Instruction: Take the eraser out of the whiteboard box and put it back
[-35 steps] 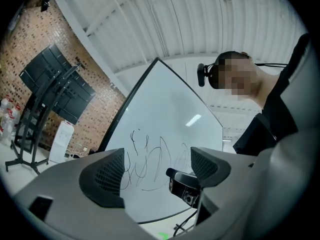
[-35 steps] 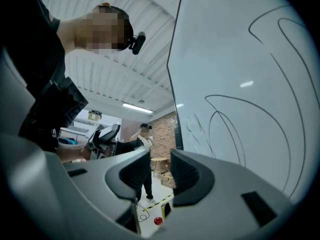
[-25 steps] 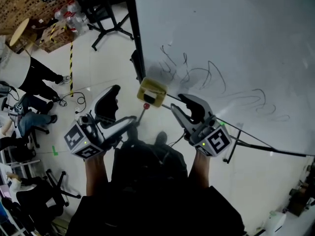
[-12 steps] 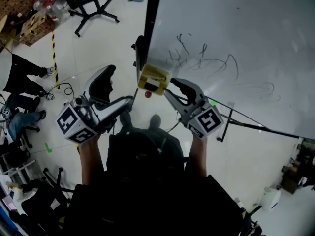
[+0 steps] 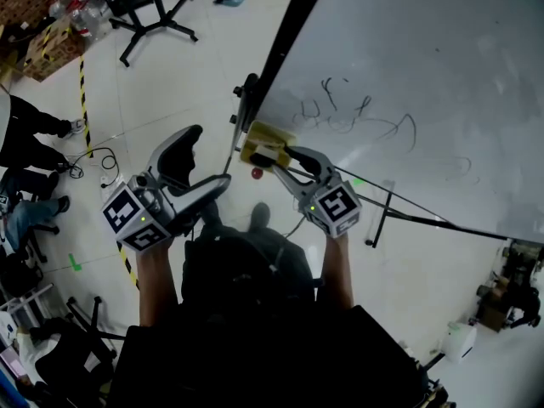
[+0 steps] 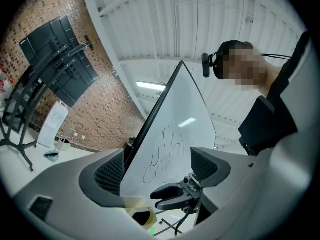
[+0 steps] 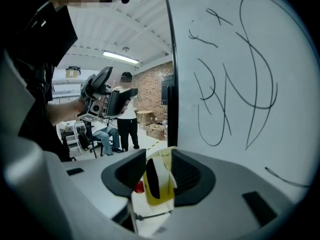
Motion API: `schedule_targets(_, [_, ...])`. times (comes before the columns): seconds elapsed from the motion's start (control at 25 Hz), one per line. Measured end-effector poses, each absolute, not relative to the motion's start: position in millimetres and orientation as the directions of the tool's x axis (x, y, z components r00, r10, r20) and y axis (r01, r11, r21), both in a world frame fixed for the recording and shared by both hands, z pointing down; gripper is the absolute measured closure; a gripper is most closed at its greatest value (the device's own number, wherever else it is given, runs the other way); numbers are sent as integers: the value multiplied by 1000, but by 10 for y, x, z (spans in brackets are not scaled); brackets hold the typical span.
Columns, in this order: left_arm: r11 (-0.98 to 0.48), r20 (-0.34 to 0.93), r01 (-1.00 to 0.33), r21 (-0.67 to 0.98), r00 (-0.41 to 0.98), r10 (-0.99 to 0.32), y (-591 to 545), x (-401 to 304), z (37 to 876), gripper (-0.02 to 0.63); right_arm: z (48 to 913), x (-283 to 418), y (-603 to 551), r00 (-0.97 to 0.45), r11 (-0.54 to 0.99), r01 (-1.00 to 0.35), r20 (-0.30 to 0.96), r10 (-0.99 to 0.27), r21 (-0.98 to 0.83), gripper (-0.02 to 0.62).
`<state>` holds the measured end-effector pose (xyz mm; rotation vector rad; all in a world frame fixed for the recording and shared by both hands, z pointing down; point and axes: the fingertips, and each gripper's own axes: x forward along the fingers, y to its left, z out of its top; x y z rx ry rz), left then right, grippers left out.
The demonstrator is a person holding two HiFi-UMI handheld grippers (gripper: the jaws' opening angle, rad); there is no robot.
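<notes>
- Far left of the head view: yellow-and-black floor tape (image 5: 82,82) runs down the pale floor, with seated people's legs at the frame edge beside it.
- My left gripper (image 5: 211,155) sits left of centre and stands apart from the whiteboard box. Its marker cube is at the lower left.
- Left gripper view: its jaws are wide apart with nothing between the pads. Through the gap I see the whiteboard (image 6: 182,119) edge-on with black scribbles, and my other gripper low in the frame.
- Whiteboard box (image 5: 263,138): yellow, fixed at the whiteboard's dark left edge, just above centre of the head view.
- Eraser (image 5: 261,153): as far as I can tell it is the white block with a dark face seated in the box. It is not lifted out.
- A small red round thing (image 5: 257,173) shows just below the box. I cannot tell what it is.
- My right gripper (image 5: 280,160) is right of centre, with its tips at the box.
- Right gripper view: the box (image 7: 162,196) with the eraser (image 7: 151,183) stands between the two pads. The jaws have just been opening. They are spread and straddle the box, and I see no firm clamp on it.
- Right half of the head view: the whiteboard (image 5: 425,66) carries loose black scribbles, and its stand legs (image 5: 399,215) cross the floor below it.
</notes>
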<state>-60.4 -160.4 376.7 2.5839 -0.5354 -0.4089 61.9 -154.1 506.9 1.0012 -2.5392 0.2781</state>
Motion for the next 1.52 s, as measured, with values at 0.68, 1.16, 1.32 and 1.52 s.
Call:
schedule_targets(0.68, [-788, -176, -306, 534, 872, -457, -1653, -657, 3957, 192, 5494, 486, -1607, -644, 755, -655, 520, -561, 4, 403])
schedule_targets(1.16, [-787, -174, -315, 530, 868, -464, -1633, -664, 3954, 192, 5627, 403, -1550, -615, 786, -610, 567, -548, 98, 396])
schedule_targets(1.32, [-791, -174, -313, 525, 870, -461, -1628, -644, 3942, 192, 5628, 431, -1559, -610, 787, -606, 568, -553, 117, 422])
schedule_targets(1.52, [-800, -177, -308, 514, 875, -450, -1609, -613, 3893, 192, 5421, 464, -1580, -652, 778, -625, 502, -569, 70, 430])
